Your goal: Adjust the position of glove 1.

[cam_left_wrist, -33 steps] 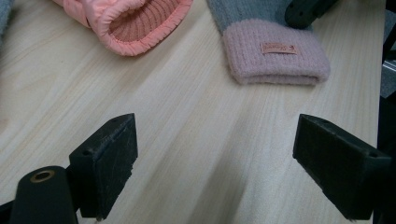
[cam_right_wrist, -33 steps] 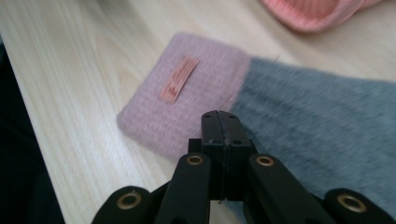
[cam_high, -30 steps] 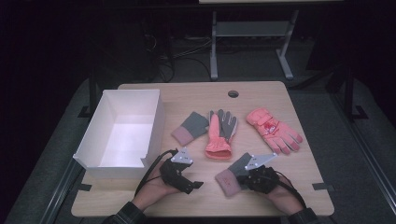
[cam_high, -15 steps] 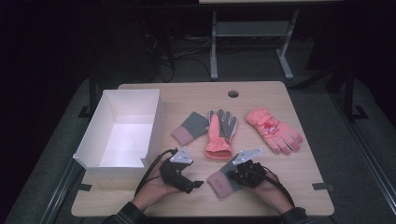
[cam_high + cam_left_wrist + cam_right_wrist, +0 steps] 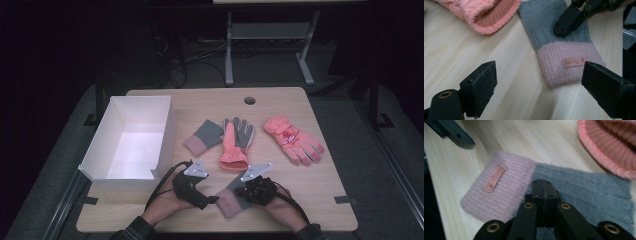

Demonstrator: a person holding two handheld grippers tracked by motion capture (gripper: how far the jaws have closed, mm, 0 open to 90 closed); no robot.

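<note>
We held the right gripper [image 5: 543, 185] with jaws pressed together over the grey-and-pink knitted fingerless glove [image 5: 511, 182] lying flat at the wooden table's [image 5: 320, 175] near edge; our left gripper [image 5: 544, 82] stood wide open beside its pink cuff.

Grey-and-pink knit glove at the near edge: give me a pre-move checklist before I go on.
1. Right gripper closed on the grey-and-pink knit glove: jaws together, tips on the grey part; whether any fabric is pinched, cannot tell.
2. Left gripper ready: ok, jaws wide open, the pink cuff end between them, untouched.
3. Glove lies flat on the wooden table: ok.
4. Salmon knit glove apart from the held one: ok, close by though.
5. White open box free to take a glove: ok, nothing inside.
6. Matching grey-and-pink glove within view: ok, beside the box.
</note>
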